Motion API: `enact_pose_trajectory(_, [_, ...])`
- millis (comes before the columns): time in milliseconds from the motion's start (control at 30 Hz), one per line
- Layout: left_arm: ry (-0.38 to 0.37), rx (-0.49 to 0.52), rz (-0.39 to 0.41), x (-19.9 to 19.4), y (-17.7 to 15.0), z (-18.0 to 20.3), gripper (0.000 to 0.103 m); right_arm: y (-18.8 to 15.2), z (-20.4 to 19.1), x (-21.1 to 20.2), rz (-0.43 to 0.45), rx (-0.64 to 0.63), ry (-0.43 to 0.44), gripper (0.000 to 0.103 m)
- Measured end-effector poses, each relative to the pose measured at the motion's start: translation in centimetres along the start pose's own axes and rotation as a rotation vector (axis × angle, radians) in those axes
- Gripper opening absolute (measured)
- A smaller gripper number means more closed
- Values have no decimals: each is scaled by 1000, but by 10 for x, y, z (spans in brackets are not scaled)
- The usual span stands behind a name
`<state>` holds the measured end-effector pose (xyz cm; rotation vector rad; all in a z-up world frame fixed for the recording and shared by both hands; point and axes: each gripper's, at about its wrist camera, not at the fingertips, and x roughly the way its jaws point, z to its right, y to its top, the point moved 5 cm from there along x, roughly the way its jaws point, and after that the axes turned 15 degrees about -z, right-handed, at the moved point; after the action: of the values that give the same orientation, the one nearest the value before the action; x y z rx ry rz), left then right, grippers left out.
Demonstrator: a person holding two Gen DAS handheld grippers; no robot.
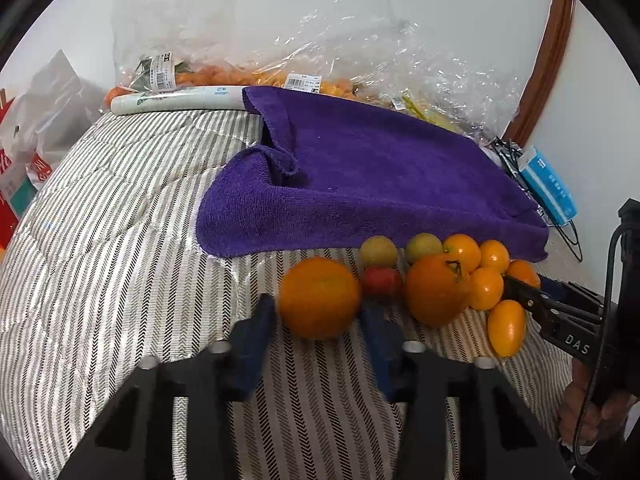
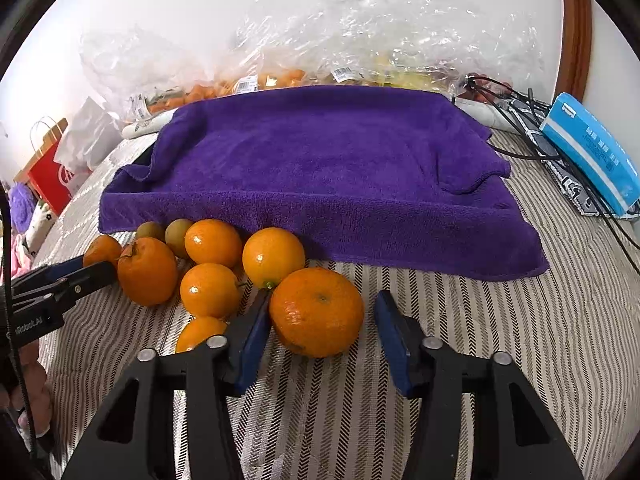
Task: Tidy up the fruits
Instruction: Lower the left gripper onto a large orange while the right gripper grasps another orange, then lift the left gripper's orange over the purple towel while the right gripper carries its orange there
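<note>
An orange mandarin (image 1: 320, 298) lies on the striped cover, and my left gripper (image 1: 318, 312) is shut on it, a blue pad at each side. Right of it sit a red fruit (image 1: 382, 282), two greenish ones (image 1: 378, 251), a stemmed orange (image 1: 436, 292) and several kumquats (image 1: 506, 328). My right gripper (image 2: 322, 300) straddles another mandarin (image 2: 316, 320): the left pad touches it, and a thin gap shows at the right pad. Behind the fruit a purple towel (image 2: 320, 168) is draped over a raised, tray-like shape.
Clear plastic bags of fruit (image 2: 280, 76) lean on the wall behind the towel. A blue tissue pack (image 2: 592, 152) and black cables (image 2: 520, 128) lie at the right. A red paper bag (image 2: 52, 180) stands at the left. The striped cover (image 1: 120, 220) spreads left of the towel.
</note>
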<state>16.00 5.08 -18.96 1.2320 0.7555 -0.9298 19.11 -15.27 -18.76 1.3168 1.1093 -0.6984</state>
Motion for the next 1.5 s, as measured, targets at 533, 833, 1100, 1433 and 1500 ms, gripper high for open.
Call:
enact_pose_trajectory(533, [-45,-29,59,-13,-2,-5,38,-9,-6,-15,40,-37,-22,43])
enact_pose_trajectory(833, [-44,-35,74,-22,0,-6,38,-8,-1,-36,68,-12,-21,43])
enact_pose_trajectory(1100, [-39,-13,107,-48,23,5,38,6,4,-57,100,-8,-20,43])
enact_pose_trajectory(1433, [-38,22,122,-57,59,15,38,43,11,-81,141,-47,4,43])
enact_pose_trajectory(1500, [-35,19,114,-56,65,16,38,50,12,-83,152,-46,8,43])
